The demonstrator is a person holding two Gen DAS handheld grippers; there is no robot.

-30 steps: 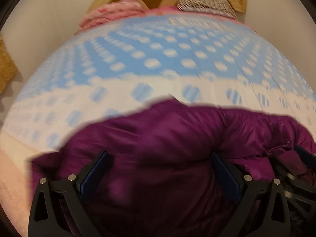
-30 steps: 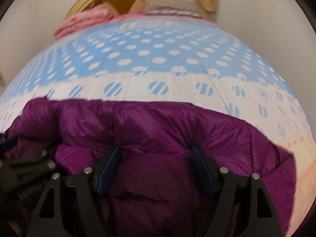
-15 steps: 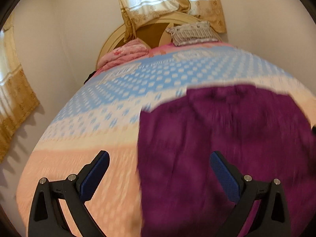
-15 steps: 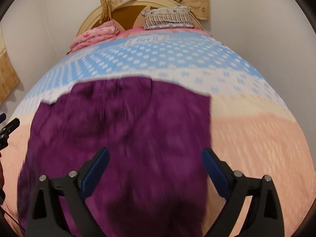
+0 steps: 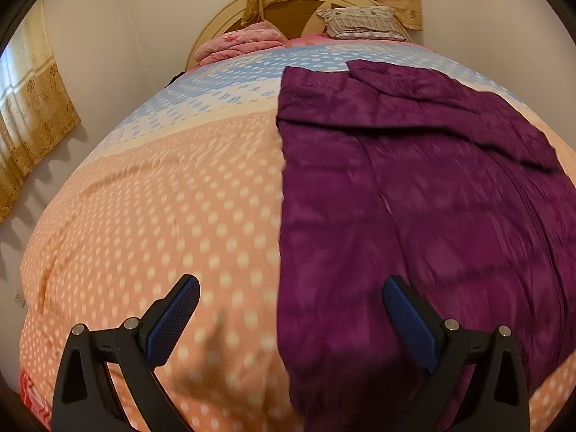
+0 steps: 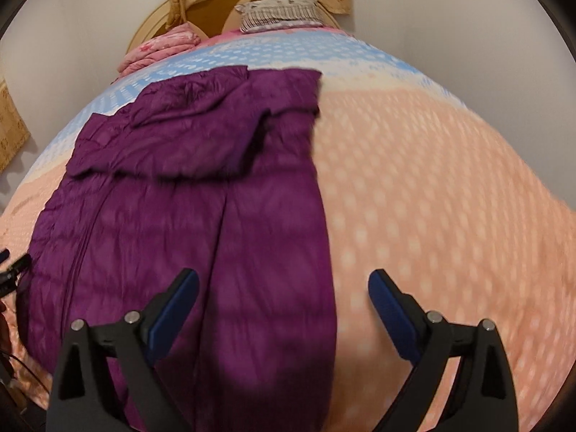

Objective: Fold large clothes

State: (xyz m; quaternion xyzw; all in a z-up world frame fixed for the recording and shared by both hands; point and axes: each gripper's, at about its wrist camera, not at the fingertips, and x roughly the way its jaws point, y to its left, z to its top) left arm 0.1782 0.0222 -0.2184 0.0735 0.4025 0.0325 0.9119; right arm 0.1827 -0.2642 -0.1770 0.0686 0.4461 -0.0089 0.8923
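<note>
A purple puffer jacket point(image 5: 414, 198) lies flat and lengthwise on the bed, its sleeves folded across the far end; it also shows in the right wrist view point(image 6: 201, 194). My left gripper point(image 5: 289, 306) is open and empty, raised above the jacket's near left edge. My right gripper point(image 6: 282, 298) is open and empty, raised above the jacket's near right edge. Part of the left gripper point(image 6: 10, 270) shows at the left edge of the right wrist view.
The bed has a dotted quilt, peach near me point(image 5: 162, 234) and blue further away point(image 6: 288, 50). A folded pink blanket point(image 5: 237, 41) and a striped pillow point(image 5: 360, 23) lie by the headboard. Walls and curtains point(image 5: 32, 108) flank the bed.
Both grippers have pulled back and up from the jacket, from close over its far end to above its near hem. The jacket now lies spread flat.
</note>
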